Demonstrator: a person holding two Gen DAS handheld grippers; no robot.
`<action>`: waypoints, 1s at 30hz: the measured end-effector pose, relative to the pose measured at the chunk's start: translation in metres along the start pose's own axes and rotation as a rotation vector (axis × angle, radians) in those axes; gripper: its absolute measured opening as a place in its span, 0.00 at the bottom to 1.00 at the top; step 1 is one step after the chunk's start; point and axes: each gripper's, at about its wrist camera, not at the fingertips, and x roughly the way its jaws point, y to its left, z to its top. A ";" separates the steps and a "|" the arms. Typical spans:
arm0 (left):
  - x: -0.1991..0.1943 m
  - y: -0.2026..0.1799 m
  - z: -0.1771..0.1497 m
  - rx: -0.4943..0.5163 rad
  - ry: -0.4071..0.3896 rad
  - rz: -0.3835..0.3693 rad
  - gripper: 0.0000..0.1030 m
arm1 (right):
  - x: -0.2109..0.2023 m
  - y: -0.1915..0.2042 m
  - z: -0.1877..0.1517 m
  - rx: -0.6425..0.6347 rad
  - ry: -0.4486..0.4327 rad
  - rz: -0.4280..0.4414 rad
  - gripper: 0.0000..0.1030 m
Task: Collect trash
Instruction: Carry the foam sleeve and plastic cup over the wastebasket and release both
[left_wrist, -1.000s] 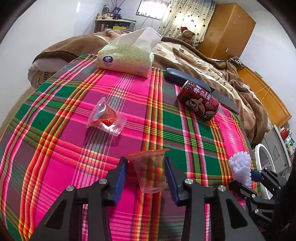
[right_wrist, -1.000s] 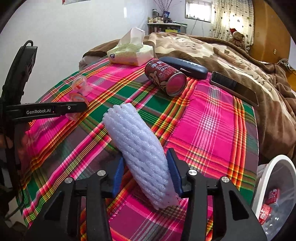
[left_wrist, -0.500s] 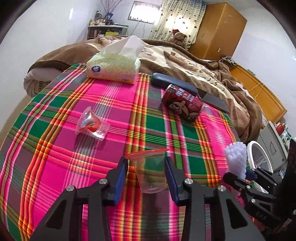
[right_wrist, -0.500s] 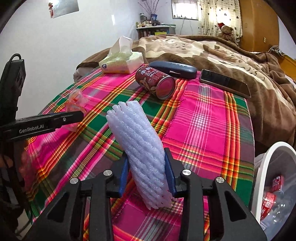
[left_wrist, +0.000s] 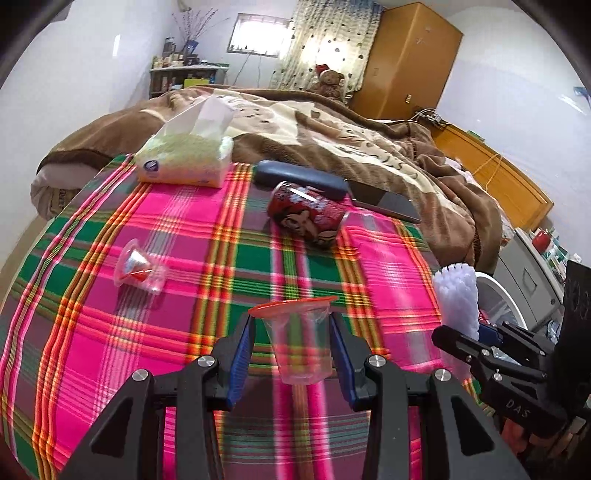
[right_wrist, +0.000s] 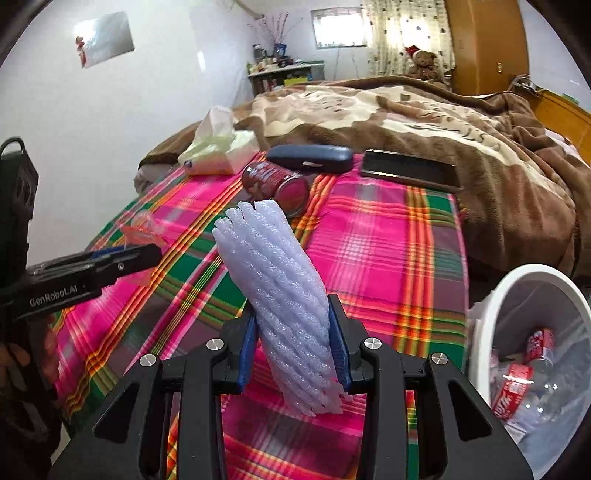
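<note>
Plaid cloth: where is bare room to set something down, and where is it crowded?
Bare: the pink stretch right of the red can below the phone, and the near-left cloth in front of the tipped cup. Crowded: the far edge, tissue pack to phone.

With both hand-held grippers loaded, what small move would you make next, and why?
Probably swing the right hand-held gripper rightward over the white bin and let go. It is shut on the foam sleeve, and the bin, already holding bottles, sits just beside it. The left hand-held gripper with the plastic cup can follow.
</note>
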 end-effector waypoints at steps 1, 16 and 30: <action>0.000 -0.004 0.000 0.005 0.000 -0.005 0.40 | -0.003 -0.003 0.000 0.008 -0.004 -0.003 0.35; 0.003 -0.096 0.004 0.138 -0.006 -0.115 0.40 | -0.047 -0.060 -0.007 0.120 -0.070 -0.116 0.35; 0.018 -0.208 0.001 0.274 0.015 -0.254 0.40 | -0.088 -0.125 -0.026 0.243 -0.099 -0.270 0.35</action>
